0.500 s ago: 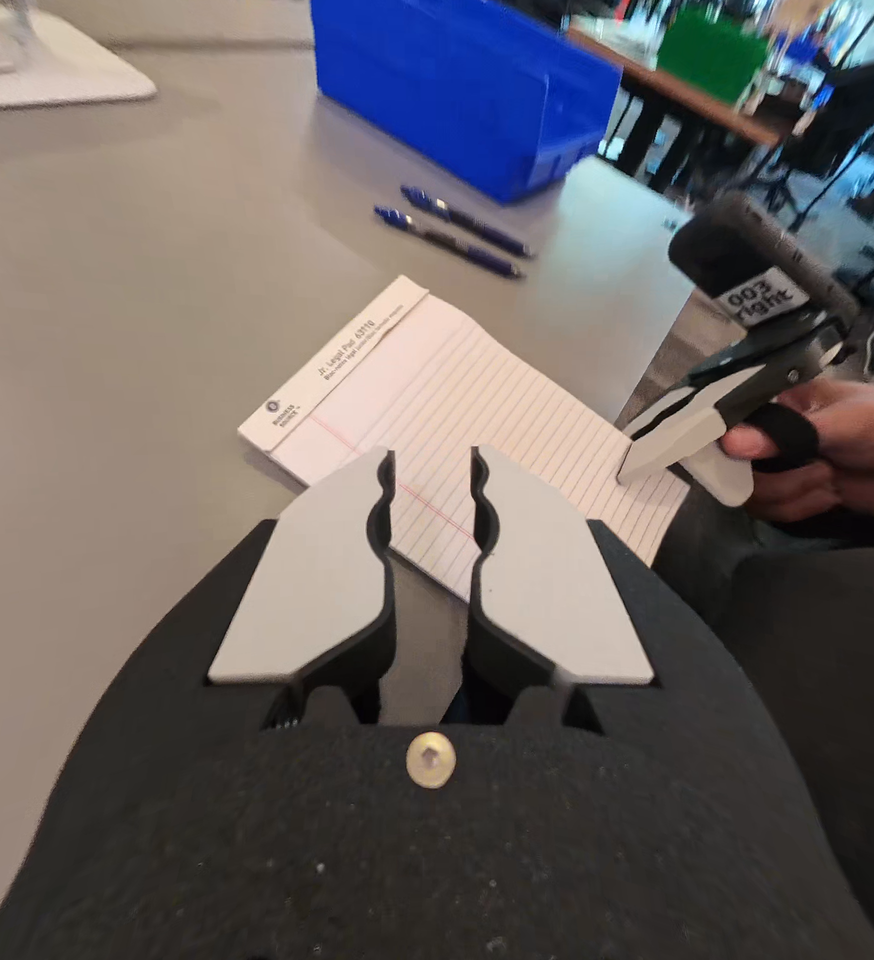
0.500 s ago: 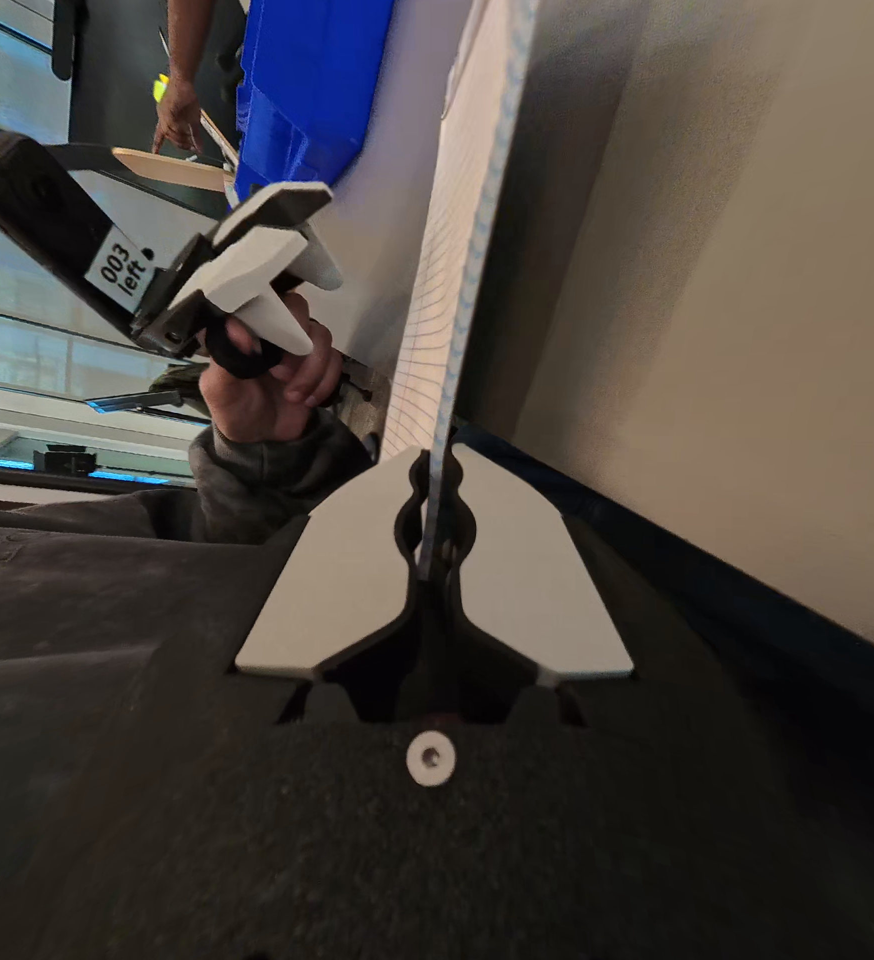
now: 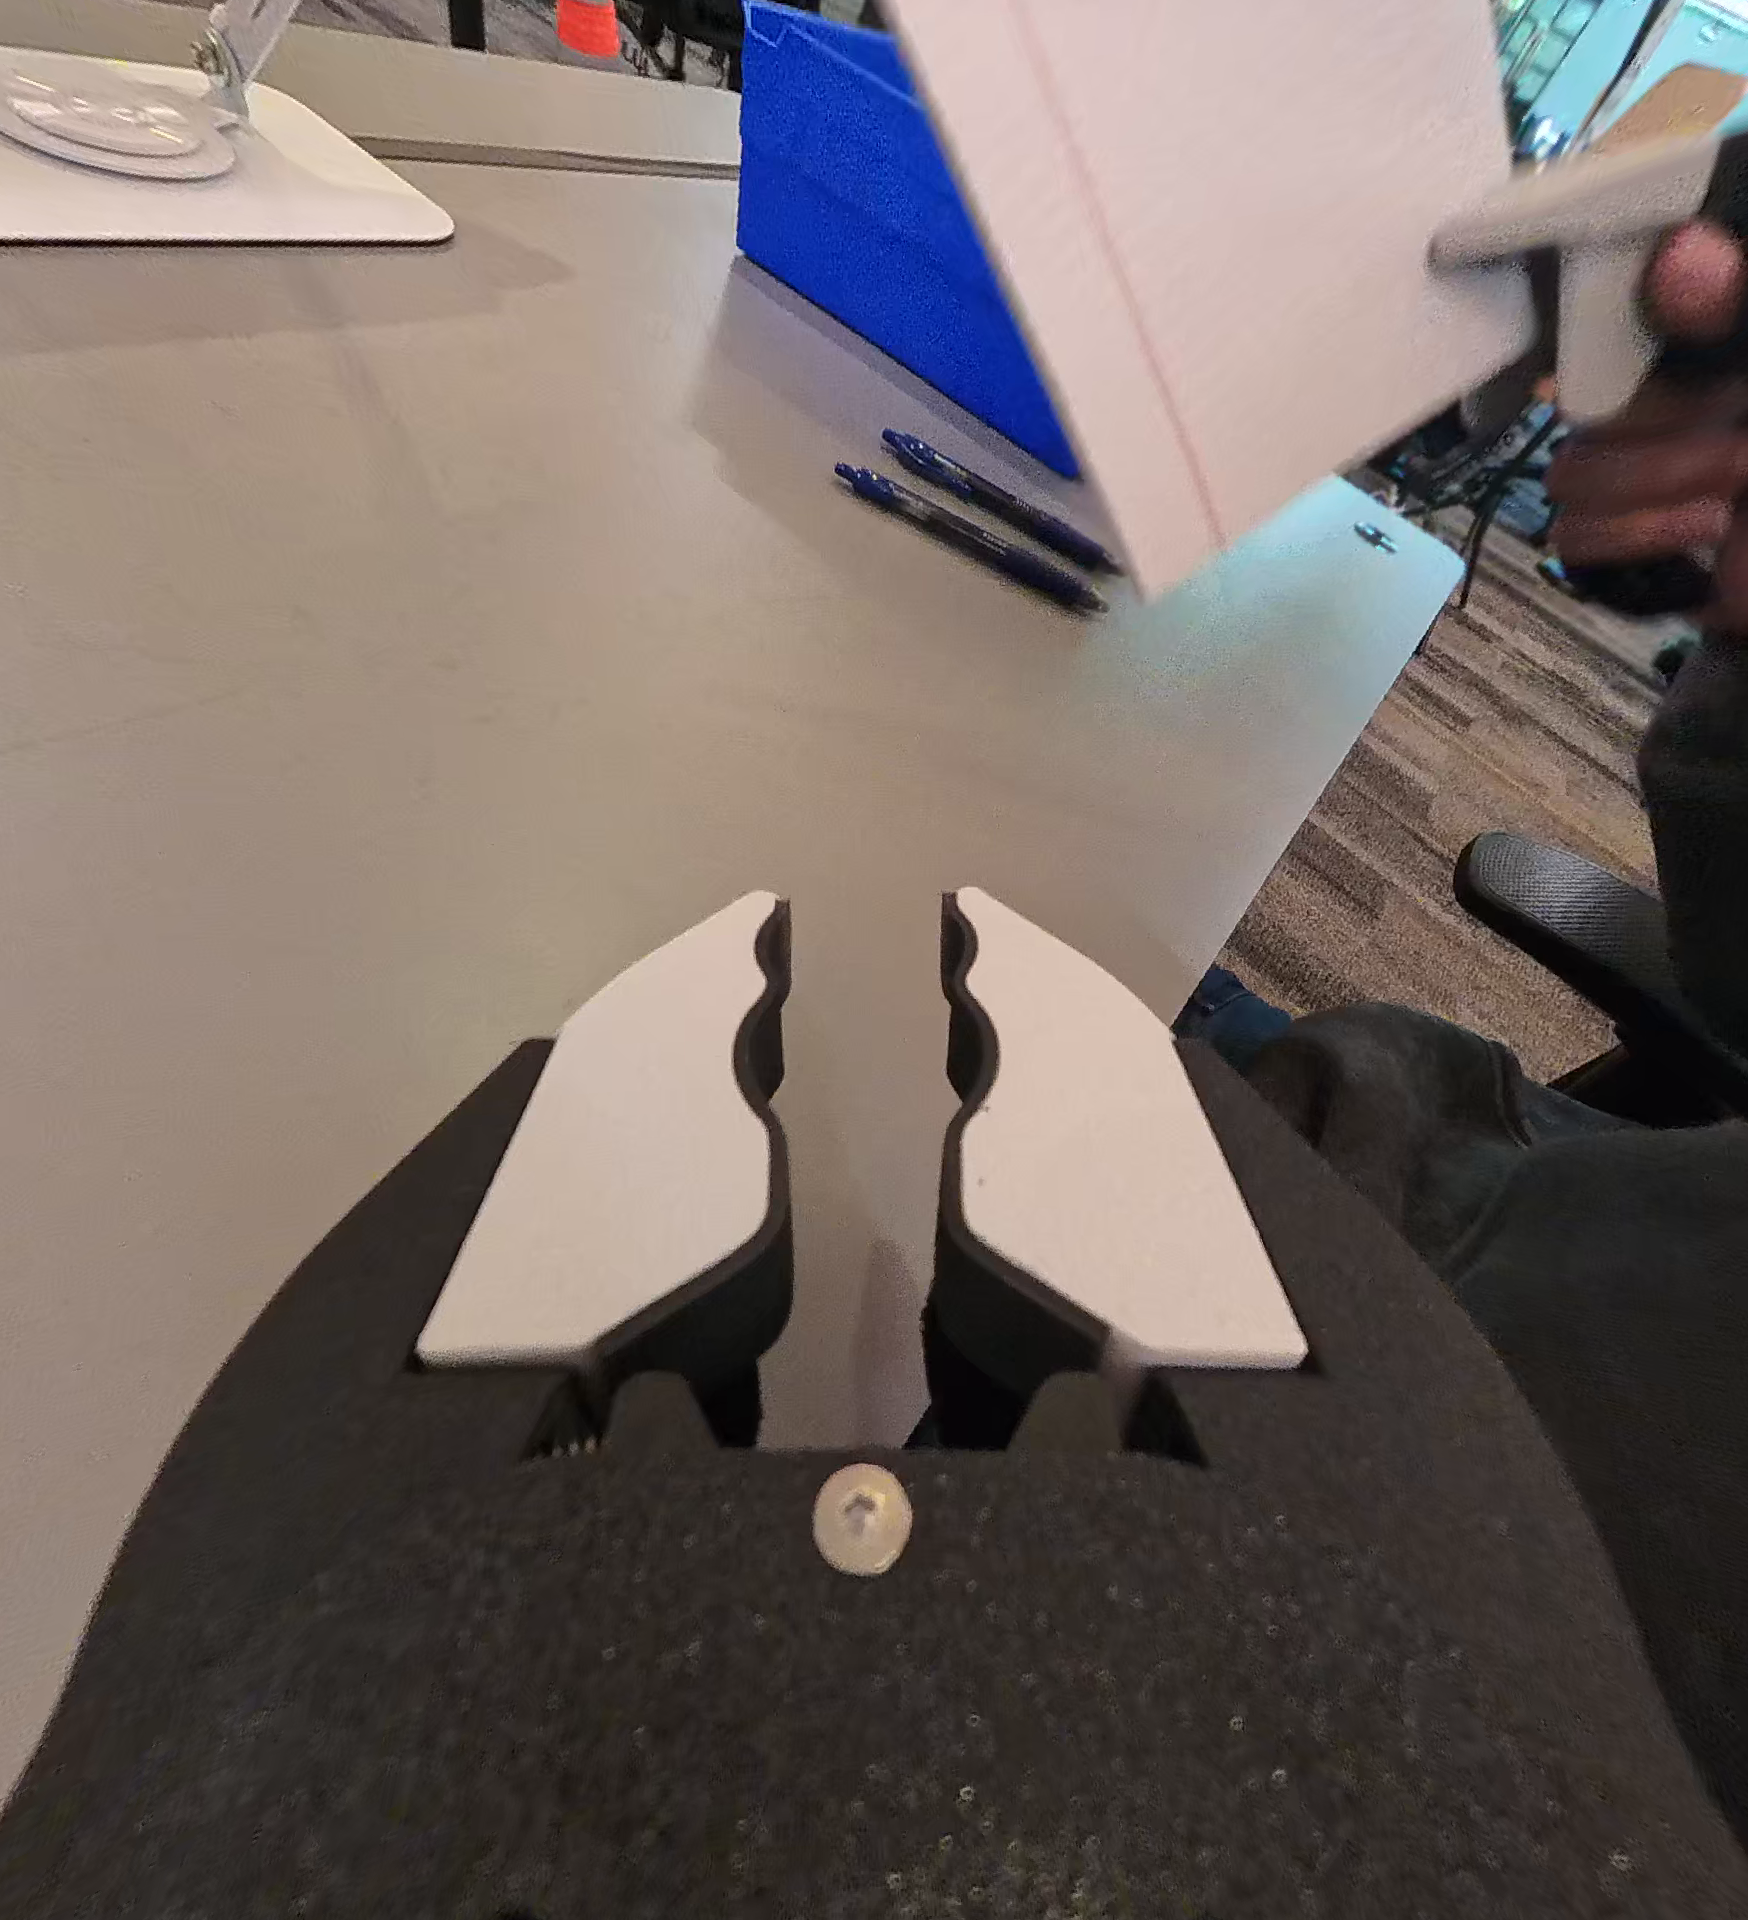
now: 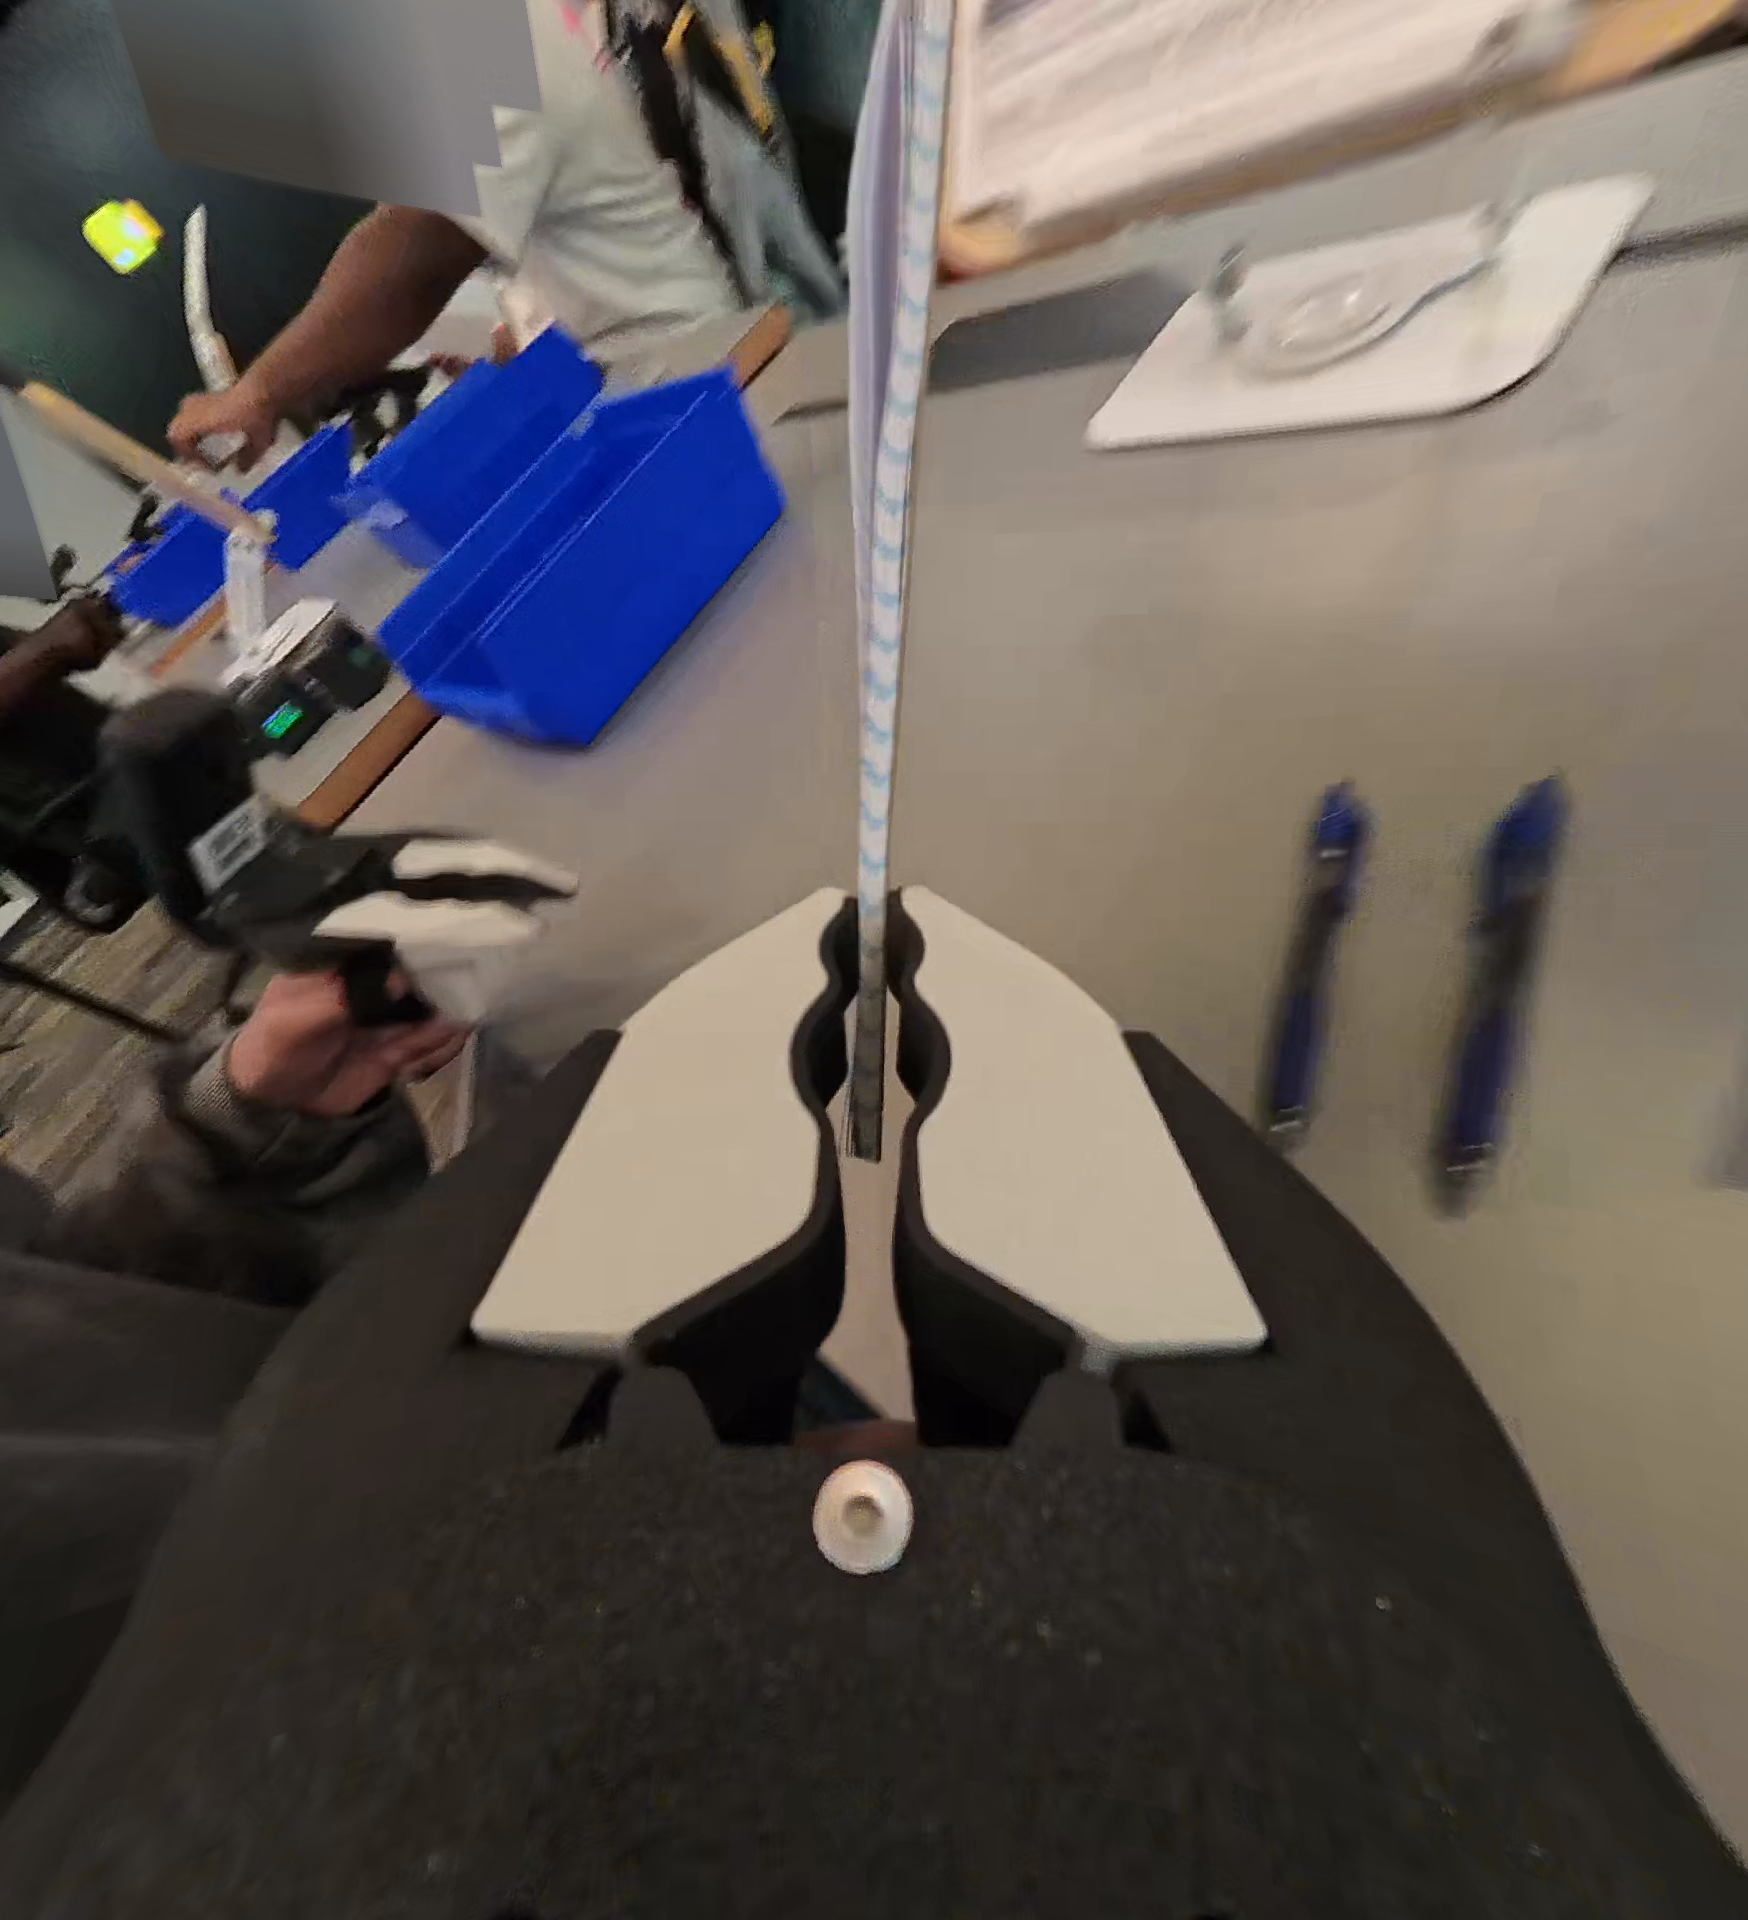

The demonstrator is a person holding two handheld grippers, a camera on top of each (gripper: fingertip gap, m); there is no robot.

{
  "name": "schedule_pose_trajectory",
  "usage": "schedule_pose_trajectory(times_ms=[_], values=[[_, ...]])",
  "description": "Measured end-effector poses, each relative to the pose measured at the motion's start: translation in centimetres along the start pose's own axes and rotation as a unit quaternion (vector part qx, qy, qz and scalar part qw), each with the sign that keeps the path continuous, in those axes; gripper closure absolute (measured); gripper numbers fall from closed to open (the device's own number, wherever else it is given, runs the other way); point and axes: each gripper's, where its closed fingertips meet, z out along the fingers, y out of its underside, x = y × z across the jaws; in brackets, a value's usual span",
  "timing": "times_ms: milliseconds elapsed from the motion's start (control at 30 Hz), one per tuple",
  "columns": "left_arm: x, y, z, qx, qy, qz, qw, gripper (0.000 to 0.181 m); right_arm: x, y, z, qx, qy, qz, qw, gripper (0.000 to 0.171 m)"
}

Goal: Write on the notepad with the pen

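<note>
2 grippers show: the left gripper (image 3: 865, 935) is spread and empty over the grey desk (image 3: 330, 727); the right gripper (image 4: 872, 940) pinches the flat white notepad (image 4: 885, 582) by its edge, lifted off the desk, long axis running away from the camera. beyond, 2 slim blue pens (image 4: 1400, 987) lie side by side, parallel, near 1 blue plastic bin (image 4: 579, 582).

Shared office or lab workroom — long grey bench (image 3: 434, 727) with blue plastic bins (image 4: 579, 582) lined along it, patterned carpet tile (image 3: 1421, 831) at right of the left wrist view, a mesh-armed office chair (image 3: 1576, 935). Other people (image 4: 558, 208) work at a further bench, upper left of the right wrist view.
</note>
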Motion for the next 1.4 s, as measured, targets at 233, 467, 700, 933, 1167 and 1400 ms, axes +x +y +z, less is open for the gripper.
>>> schedule_pose_trajectory(times_ms=[233,467,700,933,1167,1400], values=[[0.8,0.9,0.7,-0.031,0.009,0.012,0.999,0.154,14.6,-11.1,-6.3,0.016,0.11,0.038,0.993,0.167],[1.5,1.7,1.3,-0.055,0.008,0.037,0.998,0.154,27.3,-10.7,-6.0,-0.115,0.122,0.169,0.971,0.167],[1.9,2.1,1.5,-0.066,0.012,0.045,0.997,0.154,31.5,-7.7,-3.3,-0.142,0.118,0.249,0.951,0.167],[2.4,2.4,1.8,-0.069,0.031,0.035,0.996,0.153,34.6,-6.2,-3.7,-0.182,0.198,0.222,0.937,0.161],[2.3,2.6,1.9,-0.074,0.03,0.041,0.996,0.153,34.5,-9.2,-5.7,-0.203,0.299,0.077,0.929,0.135],[0.6,1.3,1.3,-0.043,-0.017,0.05,0.998,0.147,18.4,-14.4,-5.7,-0.035,0.217,-0.09,0.971,0.119]])
